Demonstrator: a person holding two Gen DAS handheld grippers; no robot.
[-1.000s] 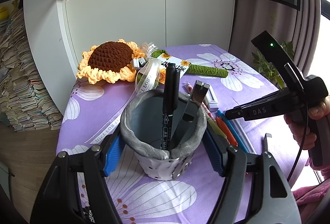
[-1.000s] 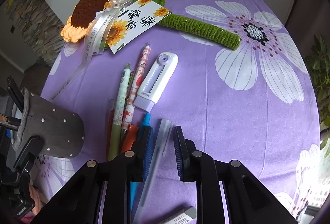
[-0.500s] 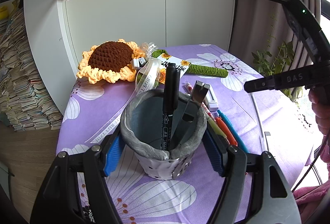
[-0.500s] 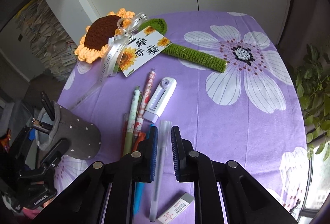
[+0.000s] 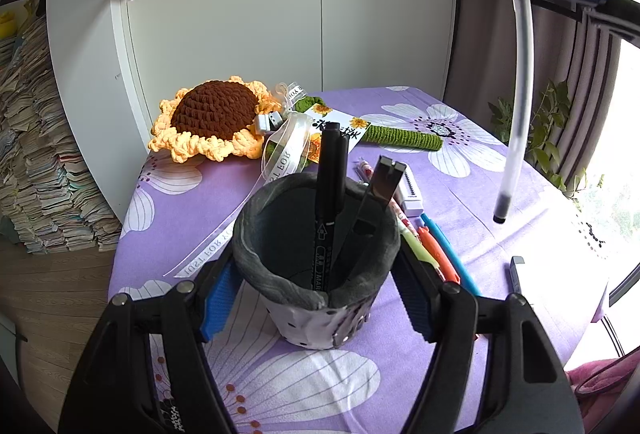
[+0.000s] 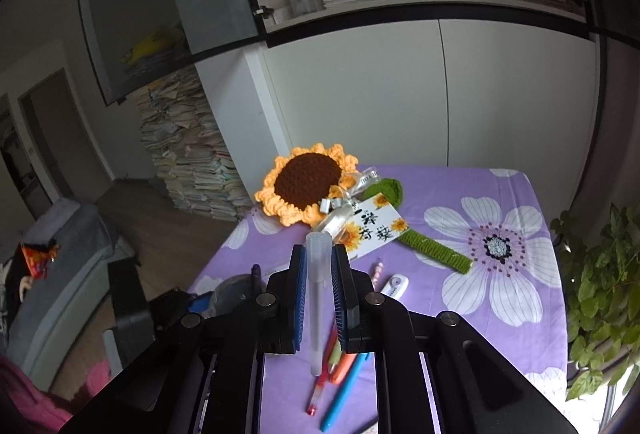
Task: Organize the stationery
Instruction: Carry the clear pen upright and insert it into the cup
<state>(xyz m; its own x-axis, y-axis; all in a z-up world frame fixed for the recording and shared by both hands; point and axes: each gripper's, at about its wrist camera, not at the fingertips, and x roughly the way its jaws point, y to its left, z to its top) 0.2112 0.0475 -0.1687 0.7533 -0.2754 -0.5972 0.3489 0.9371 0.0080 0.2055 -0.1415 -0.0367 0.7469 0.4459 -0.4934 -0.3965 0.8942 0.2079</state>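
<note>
Pen is pinched between the pads of the right gripper, lifted clear of the table; the jaws have just closed on it. Left gripper is clamped on the cup, which stands upright (marker already inside). Pen hangs near vertical, dark tip down, right of the cup. Best practice: centre the tip over the rim's free side, keep the axis upright, lower, then release.

Clear pen — aloft, near-vertical
</note>
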